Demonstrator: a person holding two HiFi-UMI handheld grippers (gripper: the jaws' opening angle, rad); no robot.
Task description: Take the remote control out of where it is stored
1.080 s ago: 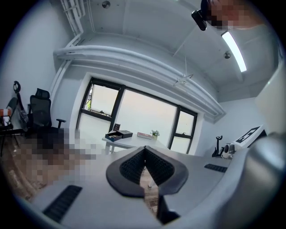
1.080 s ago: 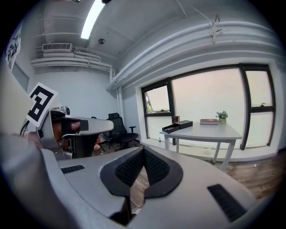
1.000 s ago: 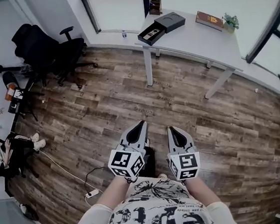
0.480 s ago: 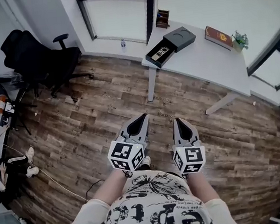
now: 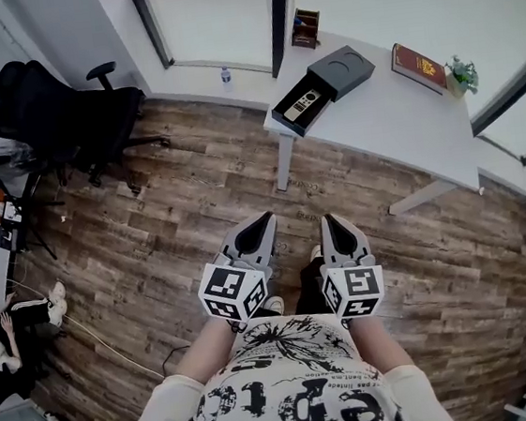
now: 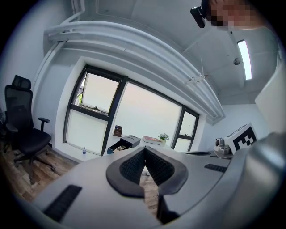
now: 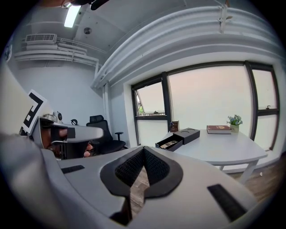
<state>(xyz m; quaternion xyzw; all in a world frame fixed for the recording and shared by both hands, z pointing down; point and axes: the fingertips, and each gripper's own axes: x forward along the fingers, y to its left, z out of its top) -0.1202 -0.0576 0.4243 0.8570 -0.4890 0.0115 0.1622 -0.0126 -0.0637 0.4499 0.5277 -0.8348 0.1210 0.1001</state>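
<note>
The remote control (image 5: 299, 106) lies in an open black box (image 5: 287, 123) at the left end of the white bench (image 5: 395, 124), well apart from both grippers. A black office chair (image 5: 44, 107) stands far left. Over the wood floor (image 5: 152, 227), the left gripper (image 5: 264, 218) has its jaws pressed together on nothing. Just beside it, the right gripper (image 5: 326, 218) is likewise closed and empty. A red book (image 5: 419, 66) lies farther right.

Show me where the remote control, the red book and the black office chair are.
remote control (image 5: 299, 106): head view, middle of its body.
red book (image 5: 419, 66): head view, centre of its cover.
black office chair (image 5: 63, 110): head view, middle of its upholstery.
</note>
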